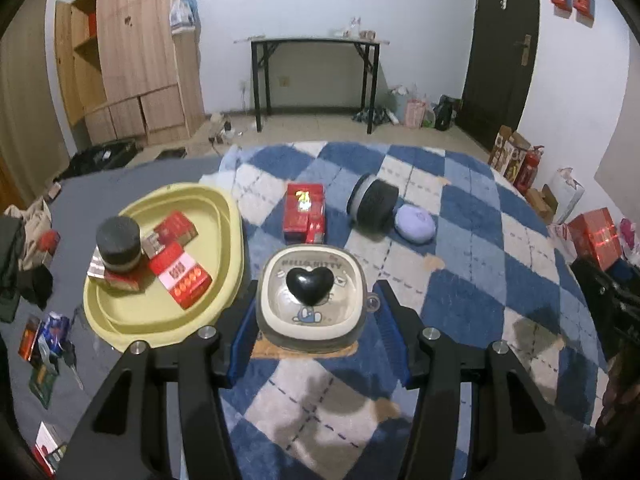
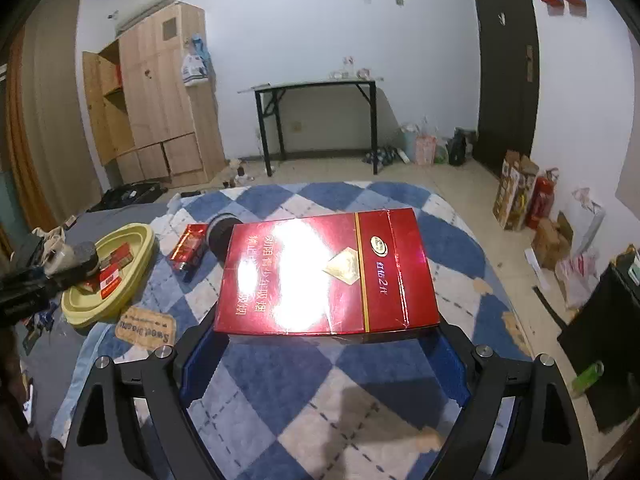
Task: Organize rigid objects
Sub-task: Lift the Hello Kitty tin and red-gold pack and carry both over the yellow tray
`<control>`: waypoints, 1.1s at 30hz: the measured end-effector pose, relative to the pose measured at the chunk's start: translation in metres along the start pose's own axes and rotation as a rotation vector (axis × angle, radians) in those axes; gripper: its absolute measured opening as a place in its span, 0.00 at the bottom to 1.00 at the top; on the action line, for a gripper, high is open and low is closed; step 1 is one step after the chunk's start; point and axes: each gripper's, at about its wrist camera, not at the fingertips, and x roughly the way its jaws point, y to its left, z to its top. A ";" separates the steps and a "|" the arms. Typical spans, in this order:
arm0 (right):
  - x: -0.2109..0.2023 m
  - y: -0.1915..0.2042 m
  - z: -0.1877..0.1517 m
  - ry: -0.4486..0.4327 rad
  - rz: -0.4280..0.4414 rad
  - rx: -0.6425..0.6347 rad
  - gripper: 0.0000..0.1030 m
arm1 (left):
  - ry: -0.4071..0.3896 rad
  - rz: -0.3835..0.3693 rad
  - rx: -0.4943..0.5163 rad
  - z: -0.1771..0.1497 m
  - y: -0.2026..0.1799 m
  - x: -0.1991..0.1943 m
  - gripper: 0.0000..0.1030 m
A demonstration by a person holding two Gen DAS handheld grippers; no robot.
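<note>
Rigid objects are partly sorted: some already lie in the yellow tray (image 1: 232,216), others are in the grippers or on the checked blanket (image 1: 460,216).

In the left wrist view the left gripper (image 1: 312,312) is clamped on a cream case with a black heart (image 1: 311,300), low in the middle of the frame, just right of the tray. In the right wrist view the right gripper (image 2: 326,330) holds a large red carton (image 2: 328,276) by its sides, with the jaws wide, at the centre of the frame above the blanket. The tray, at the left, already keeps a dark jar (image 1: 119,244) and small red packs (image 1: 180,276). A red box (image 1: 304,212), a black cylinder (image 1: 372,204) and a lilac case (image 1: 415,224) lie on the blanket in the middle of the frame, so I judge the work about half done.
</note>
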 end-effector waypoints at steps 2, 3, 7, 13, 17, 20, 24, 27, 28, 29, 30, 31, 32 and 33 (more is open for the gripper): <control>0.006 0.006 -0.005 0.009 0.000 -0.022 0.86 | -0.009 -0.015 -0.019 0.003 0.003 0.000 0.55; 0.011 0.008 -0.006 0.021 0.000 -0.032 0.86 | -0.023 -0.015 -0.027 0.006 0.005 -0.001 0.55; 0.022 0.013 -0.002 0.021 -0.024 -0.068 0.86 | -0.041 -0.004 -0.041 0.007 0.012 -0.004 0.55; 0.037 0.013 0.002 0.045 -0.022 -0.037 0.86 | -0.027 -0.006 -0.057 0.008 0.019 -0.001 0.55; 0.041 0.014 0.004 0.051 -0.013 -0.036 0.86 | -0.034 -0.014 -0.096 0.014 0.029 -0.004 0.55; 0.046 0.016 0.005 0.067 0.001 -0.051 0.86 | -0.050 0.002 -0.129 0.023 0.047 -0.007 0.55; 0.049 0.033 0.012 0.064 0.039 -0.091 0.86 | -0.056 0.090 -0.146 0.035 0.085 -0.006 0.55; 0.052 0.056 0.021 0.068 0.115 -0.112 0.86 | -0.036 0.135 -0.155 0.040 0.121 -0.004 0.55; 0.056 0.069 0.026 0.075 0.145 -0.138 0.86 | -0.027 0.136 -0.179 0.040 0.138 -0.003 0.55; 0.059 0.080 0.029 0.081 0.163 -0.167 0.86 | -0.023 0.140 -0.199 0.038 0.149 -0.003 0.55; 0.063 0.093 0.032 0.084 0.180 -0.200 0.87 | -0.017 0.154 -0.232 0.033 0.164 -0.001 0.55; 0.068 0.107 0.037 0.086 0.202 -0.231 0.87 | 0.004 0.173 -0.246 0.030 0.175 0.004 0.55; 0.074 0.123 0.042 0.089 0.226 -0.259 0.87 | 0.024 0.182 -0.246 0.028 0.182 0.010 0.55; 0.081 0.137 0.047 0.086 0.247 -0.287 0.87 | 0.046 0.187 -0.241 0.025 0.188 0.017 0.55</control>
